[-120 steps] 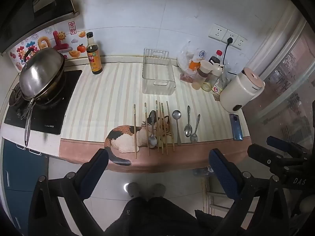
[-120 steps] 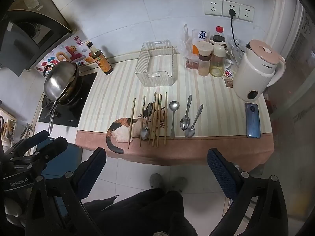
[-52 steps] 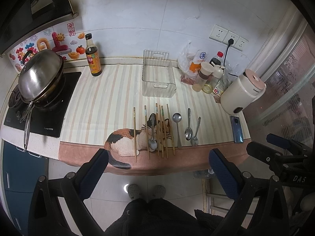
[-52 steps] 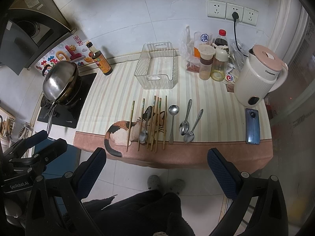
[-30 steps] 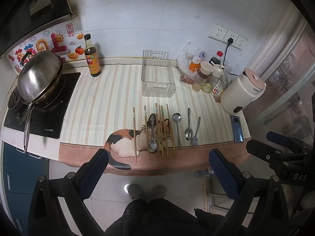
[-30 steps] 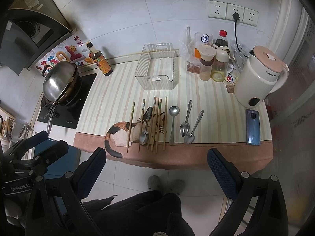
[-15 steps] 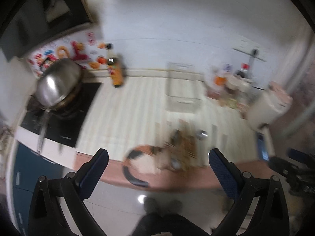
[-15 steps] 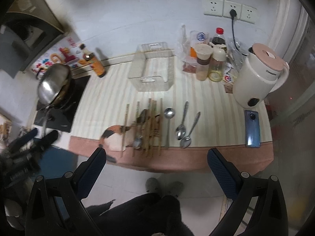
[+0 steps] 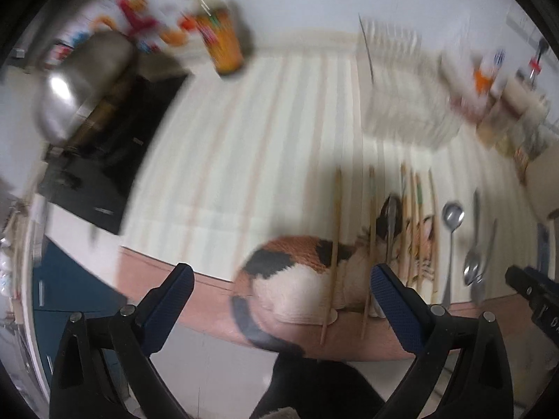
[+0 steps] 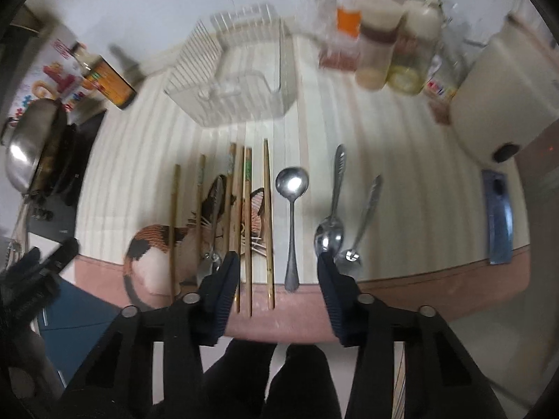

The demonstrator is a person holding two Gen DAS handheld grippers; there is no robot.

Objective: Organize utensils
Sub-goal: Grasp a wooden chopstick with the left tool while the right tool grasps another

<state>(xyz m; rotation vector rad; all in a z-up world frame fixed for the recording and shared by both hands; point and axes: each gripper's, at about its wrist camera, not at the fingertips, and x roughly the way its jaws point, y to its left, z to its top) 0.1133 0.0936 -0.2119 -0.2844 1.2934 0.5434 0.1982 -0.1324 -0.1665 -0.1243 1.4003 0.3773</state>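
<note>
Several wooden chopsticks [image 10: 267,223] and several metal spoons lie in a row on a striped mat with a cat picture [image 10: 157,248]. A round ladle-like spoon [image 10: 292,188] lies in the middle, with two spoons [image 10: 330,230] to its right and one spoon [image 10: 215,202] among the chopsticks. A clear plastic basket [image 10: 241,94] stands behind them. My right gripper [image 10: 277,269] is open and empty, just above the near ends of the chopsticks and the round spoon. My left gripper [image 9: 279,288] is open and empty over the cat picture [image 9: 297,265], left of the chopsticks [image 9: 335,230].
A sauce bottle [image 10: 104,80] and a stove with a steel wok [image 10: 31,143] are at the left. Jars and bottles [image 10: 377,45], a white kettle [image 10: 496,104] and a blue phone [image 10: 499,216] are at the right. The counter's front edge [image 10: 419,282] is close below the grippers.
Both grippers have dropped fast toward the counter's front edge, so the utensils now look much bigger. The right jaws have narrowed but stay open. Nothing on the mat has moved.
</note>
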